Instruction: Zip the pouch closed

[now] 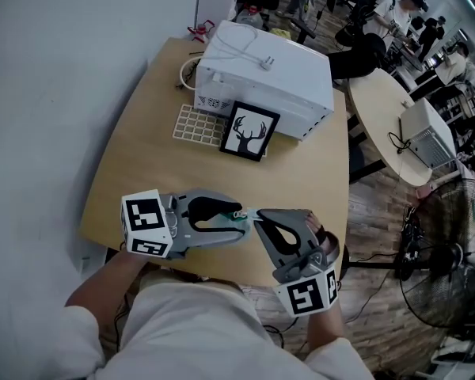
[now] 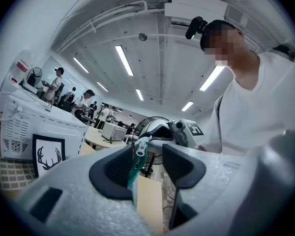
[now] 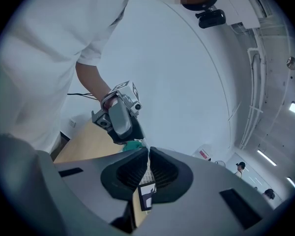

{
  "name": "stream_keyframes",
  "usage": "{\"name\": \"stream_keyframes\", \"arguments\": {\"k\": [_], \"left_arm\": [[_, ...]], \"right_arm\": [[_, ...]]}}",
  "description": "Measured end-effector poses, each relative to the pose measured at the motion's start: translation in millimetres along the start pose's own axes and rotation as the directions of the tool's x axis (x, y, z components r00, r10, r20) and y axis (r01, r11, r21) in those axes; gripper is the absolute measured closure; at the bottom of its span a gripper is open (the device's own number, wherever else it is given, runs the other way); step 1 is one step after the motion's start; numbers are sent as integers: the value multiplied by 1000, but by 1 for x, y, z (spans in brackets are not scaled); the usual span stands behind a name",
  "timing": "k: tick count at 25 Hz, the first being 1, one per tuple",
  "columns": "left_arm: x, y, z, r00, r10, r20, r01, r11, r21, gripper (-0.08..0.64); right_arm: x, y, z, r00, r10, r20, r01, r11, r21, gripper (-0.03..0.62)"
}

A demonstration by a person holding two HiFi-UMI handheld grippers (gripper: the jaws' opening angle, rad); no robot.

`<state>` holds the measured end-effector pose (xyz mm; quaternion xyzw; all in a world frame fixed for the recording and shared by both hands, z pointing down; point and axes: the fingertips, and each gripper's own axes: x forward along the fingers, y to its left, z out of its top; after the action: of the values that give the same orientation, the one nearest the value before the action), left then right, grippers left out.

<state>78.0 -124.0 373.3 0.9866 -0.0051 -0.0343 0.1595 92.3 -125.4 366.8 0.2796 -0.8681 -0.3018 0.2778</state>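
A small green pouch (image 1: 237, 218) with a white zipper pull hangs in the air over the front edge of the wooden table (image 1: 142, 172), between my two grippers. The left gripper (image 1: 243, 220) comes in from the left. In the left gripper view its jaws (image 2: 147, 163) stand apart with the pouch (image 2: 135, 168) between them, lying against the left pad and apart from the right pad. The right gripper (image 1: 257, 216) meets it from the right, shut on the pouch's end. In the right gripper view its jaws (image 3: 148, 159) are pressed together, with the pouch's green (image 3: 132, 145) just past them.
A white appliance (image 1: 265, 77) stands at the table's far side with a framed deer picture (image 1: 249, 131) leaning on it and a cream grid tray (image 1: 198, 125) beside that. To the right are a second round table (image 1: 388, 109) and a floor fan (image 1: 451, 252). People stand in the far background.
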Motion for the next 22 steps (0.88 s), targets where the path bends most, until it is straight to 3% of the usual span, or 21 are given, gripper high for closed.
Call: {"name": "stream_keyframes", "arguments": {"k": [8, 22], "left_arm": [[5, -3, 8, 1000, -6, 0, 6, 999, 38, 448], [12, -4, 15, 999, -41, -26, 42, 997, 72, 495]], "right_arm": [[-7, -6, 3, 999, -33, 7, 33, 999, 38, 574], [-18, -12, 6, 995, -101, -19, 102, 990, 98, 575]]}}
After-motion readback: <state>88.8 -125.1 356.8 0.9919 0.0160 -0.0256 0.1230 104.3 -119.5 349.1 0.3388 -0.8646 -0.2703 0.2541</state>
